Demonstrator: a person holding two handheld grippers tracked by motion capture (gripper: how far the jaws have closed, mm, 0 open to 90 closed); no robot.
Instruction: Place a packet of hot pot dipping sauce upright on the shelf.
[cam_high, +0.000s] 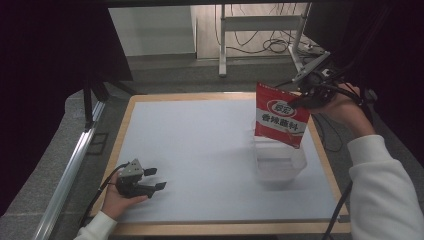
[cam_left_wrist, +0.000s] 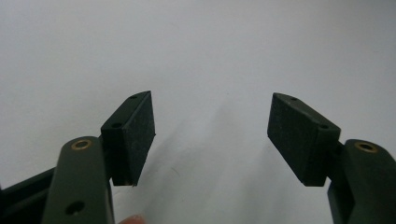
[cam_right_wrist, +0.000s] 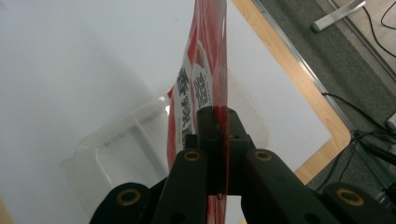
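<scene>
High view: the right tongs (cam_high: 300, 100), held in the person's right hand (cam_high: 340, 107) at the far right of the table (cam_high: 200, 145), are clamped on the upper right edge of a red sauce packet (cam_high: 280, 117). The packet hangs upright in the air, its lower edge just above a clear plastic tray (cam_high: 280, 165) that stands on the white tabletop near the right edge.

Right gripper view: the two black jaws are pressed together on the packet (cam_right_wrist: 205, 70), seen edge-on, with the clear tray (cam_right_wrist: 116, 144) directly beneath it.

High view, near left: the left tongs (cam_high: 157, 178) rest low over the table in the person's left hand (cam_high: 120, 200), well apart from packet and tray.

Left gripper view: the left jaws stand wide apart, with bare white tabletop (cam_left_wrist: 210, 56) between them.
</scene>
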